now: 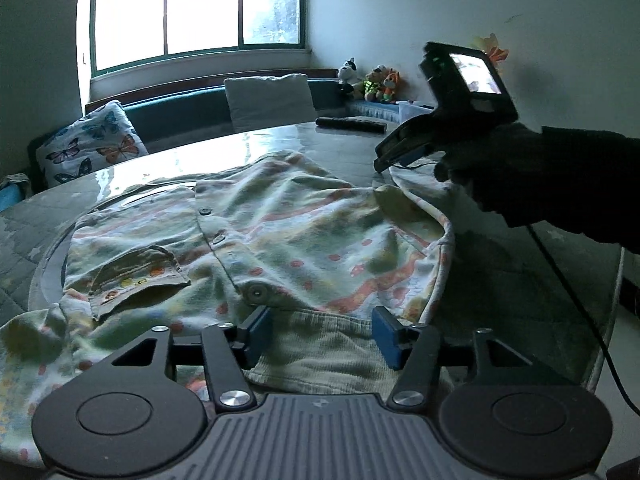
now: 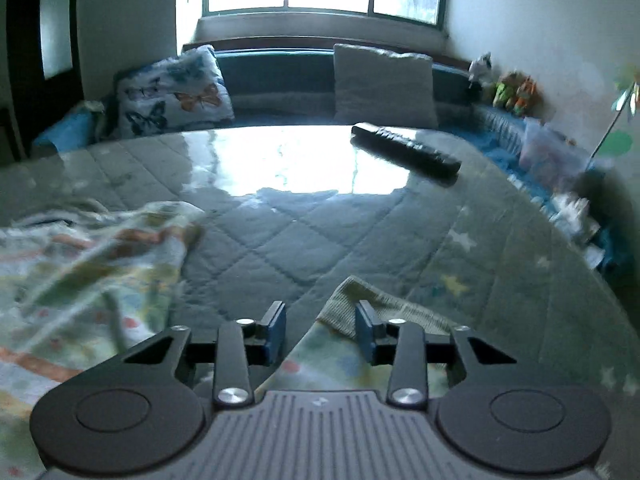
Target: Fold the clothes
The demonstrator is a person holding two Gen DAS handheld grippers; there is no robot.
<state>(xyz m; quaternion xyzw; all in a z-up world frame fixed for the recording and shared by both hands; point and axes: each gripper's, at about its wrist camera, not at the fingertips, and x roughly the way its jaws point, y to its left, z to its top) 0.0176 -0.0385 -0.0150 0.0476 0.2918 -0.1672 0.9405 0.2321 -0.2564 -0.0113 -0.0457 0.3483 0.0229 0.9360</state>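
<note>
Left gripper (image 1: 322, 334): low over the near edge of the garment, pointing toward 12 o'clock. Blue pads (image 1: 262, 326) spread wide; a ribbed cuff or hem lies between them, not pinched.

Right gripper (image 2: 322, 330): in its own view, low over the table, aimed at 12 o'clock. Fingers spread apart; a ribbed cuff (image 2: 352, 300) of the garment lies under and between them, touching the right-hand pad, not clamped. From the left wrist view the same tool (image 1: 390, 156) sits at 2 o'clock, raised above the far right part of the cloth, tilted down toward 9 o'clock, held by a dark-gloved hand (image 1: 500, 168) with a dark sleeve behind. A lit screen (image 1: 476, 74) on its top faces the camera; nothing on it can be read.

Children's shirt (image 1: 280, 240): pale, with orange dots and stripes, buttoned down the front, spread crumpled at the centre of the table; pocket (image 1: 140, 280) at 9 o'clock carries small coloured marks too blurred to read.

Table (image 2: 280, 240): round, quilted cover with star print under a glossy top.

Remote control (image 2: 404, 154): black, at 1 o'clock on the table, well apart from the cloth; key lettering illegible.

Butterfly cushion (image 2: 176, 92), grey cushion (image 2: 384, 84), plush toys (image 1: 372, 80): on the bench under the window (image 1: 196, 8).

No brand or writing is legible.
</note>
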